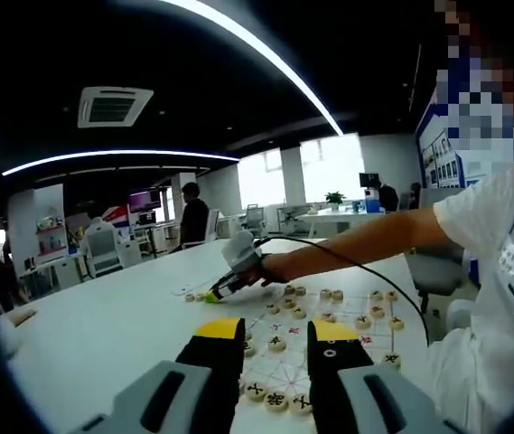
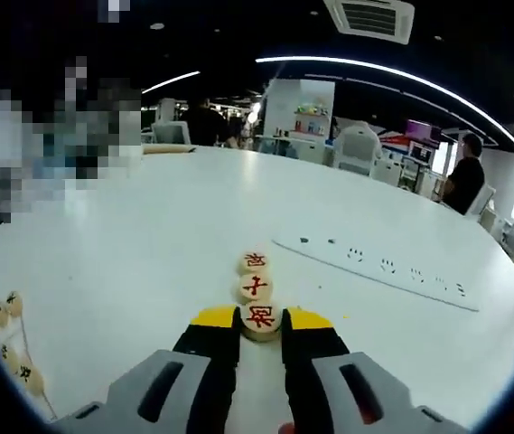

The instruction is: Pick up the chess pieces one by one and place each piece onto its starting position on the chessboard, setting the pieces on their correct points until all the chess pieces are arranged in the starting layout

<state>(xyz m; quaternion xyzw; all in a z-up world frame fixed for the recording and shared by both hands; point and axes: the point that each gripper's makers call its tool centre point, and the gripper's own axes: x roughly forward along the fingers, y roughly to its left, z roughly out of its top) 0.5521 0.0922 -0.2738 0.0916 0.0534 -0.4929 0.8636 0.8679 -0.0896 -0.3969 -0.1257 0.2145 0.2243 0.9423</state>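
Pale wooden discs with red characters lie in a short row of three on the white table (image 2: 148, 271), off the board. The right gripper (image 2: 260, 327) has its yellow-tipped jaws set on either side of the nearest piece (image 2: 260, 317), touching or all but touching its edge; whether a firm clamp is made I cannot tell. The middle piece (image 2: 254, 287) sits directly against it, and the far piece (image 2: 253, 263) just beyond. A white power strip (image 2: 374, 268) lies nearby on the table.

In the left gripper view, the left gripper (image 1: 277, 342) hangs above the near edge of the chessboard (image 1: 315, 336) with its jaws apart and nothing between them. Several pieces already stand on the board's points, and the right gripper shows at the far corner, off the board.

Judgement: the step in hand is the pick-up of the nearest disc. The risk is the contact between neighbours. A lift that drags forward would push the middle piece and scatter the row. A disc held only at its rim may also twist or slip out on the way to the board, and could knock placed pieces on landing.
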